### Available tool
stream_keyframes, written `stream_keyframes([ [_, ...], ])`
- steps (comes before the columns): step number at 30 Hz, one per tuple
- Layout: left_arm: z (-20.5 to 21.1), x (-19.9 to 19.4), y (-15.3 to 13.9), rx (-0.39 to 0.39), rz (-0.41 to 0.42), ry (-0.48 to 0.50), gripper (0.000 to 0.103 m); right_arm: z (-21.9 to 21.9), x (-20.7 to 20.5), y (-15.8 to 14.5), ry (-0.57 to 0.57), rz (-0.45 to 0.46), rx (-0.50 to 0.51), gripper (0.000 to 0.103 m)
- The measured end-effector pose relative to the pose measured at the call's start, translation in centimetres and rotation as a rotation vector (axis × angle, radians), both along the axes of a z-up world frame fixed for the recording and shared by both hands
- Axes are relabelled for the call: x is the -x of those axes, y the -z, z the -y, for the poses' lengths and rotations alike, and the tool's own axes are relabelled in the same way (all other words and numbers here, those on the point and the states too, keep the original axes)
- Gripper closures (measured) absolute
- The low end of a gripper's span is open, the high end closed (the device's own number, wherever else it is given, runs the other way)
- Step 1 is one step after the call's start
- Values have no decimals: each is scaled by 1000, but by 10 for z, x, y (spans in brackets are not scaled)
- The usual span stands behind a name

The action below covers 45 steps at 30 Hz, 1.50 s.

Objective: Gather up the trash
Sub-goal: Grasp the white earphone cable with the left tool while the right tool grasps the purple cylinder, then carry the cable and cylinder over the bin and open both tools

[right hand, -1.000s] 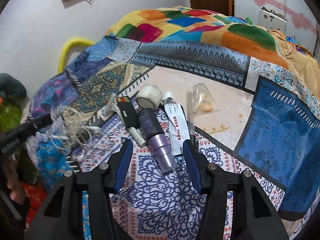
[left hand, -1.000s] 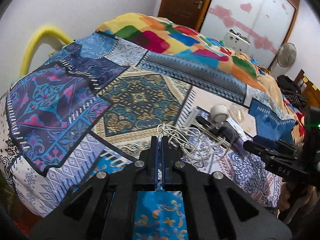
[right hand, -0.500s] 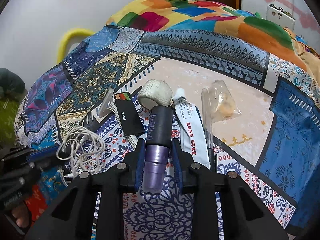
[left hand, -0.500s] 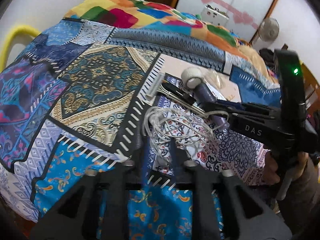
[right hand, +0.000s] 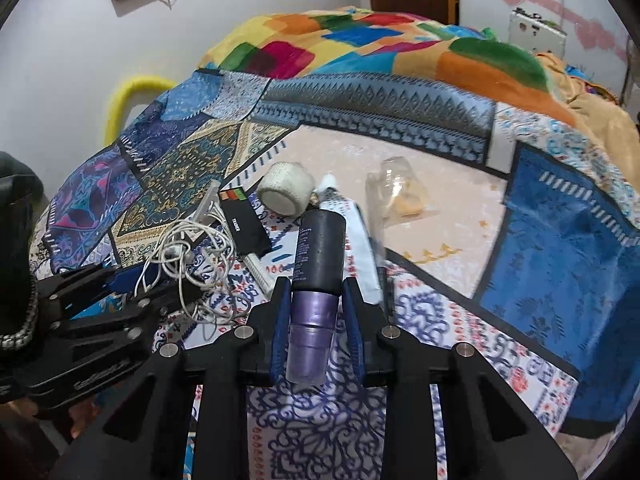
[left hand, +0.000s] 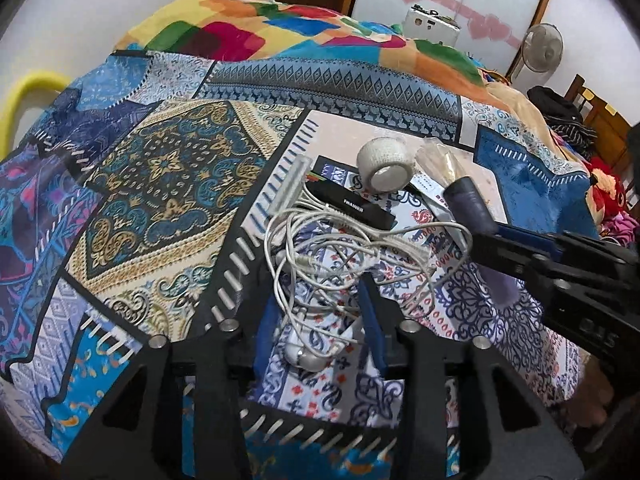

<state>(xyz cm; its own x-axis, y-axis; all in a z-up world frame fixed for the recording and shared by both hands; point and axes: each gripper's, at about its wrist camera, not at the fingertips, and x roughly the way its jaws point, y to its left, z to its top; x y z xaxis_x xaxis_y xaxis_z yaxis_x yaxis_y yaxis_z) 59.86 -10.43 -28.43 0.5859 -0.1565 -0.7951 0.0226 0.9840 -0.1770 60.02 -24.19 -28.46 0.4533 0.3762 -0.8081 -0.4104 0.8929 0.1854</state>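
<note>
Purple and black, the bottle (right hand: 314,280) lay on the bed (right hand: 560,272) clamped between the right gripper (right hand: 316,304) pads, while the left gripper (left hand: 320,320), jaws apart and just narrowing, straddled the tangled white earphone cable (left hand: 320,256) beside a black "TRAINER" card (right hand: 246,228).

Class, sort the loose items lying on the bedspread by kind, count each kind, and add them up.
Purple bottle: 1
Tangled white earphone cable: 1
White tape roll: 1
Black box: 1
White tube: 1
Clear plastic bag: 1
Total: 6, though small items half hidden under these may be missed.
</note>
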Motion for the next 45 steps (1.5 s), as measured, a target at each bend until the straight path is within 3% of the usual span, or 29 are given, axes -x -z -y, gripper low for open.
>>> stream_keyframes([
  [1,1,-1,1,-7,5,-2,76,2,1,-2,6,2,0,79],
  [3,2,-1,1,-29,8,-10,92,5,4,-5,17,0,-4,79],
  [6,-1,1,-2,6,-11,-9,101,9,9,-14,31,6,-9,79],
  [11,0,20,-27,18,2,-4,101,17,22,-38,62,26,-19,79],
  [21,2,84,-116,33,103,8,101,23,67,-108,75,115,-46,79],
  [33,-31,196,-210,-10,228,-55,101,7,146,-190,25,221,-97,79],
  [45,-95,315,-243,-22,287,-177,101,-42,230,-225,-81,262,-130,79],
])
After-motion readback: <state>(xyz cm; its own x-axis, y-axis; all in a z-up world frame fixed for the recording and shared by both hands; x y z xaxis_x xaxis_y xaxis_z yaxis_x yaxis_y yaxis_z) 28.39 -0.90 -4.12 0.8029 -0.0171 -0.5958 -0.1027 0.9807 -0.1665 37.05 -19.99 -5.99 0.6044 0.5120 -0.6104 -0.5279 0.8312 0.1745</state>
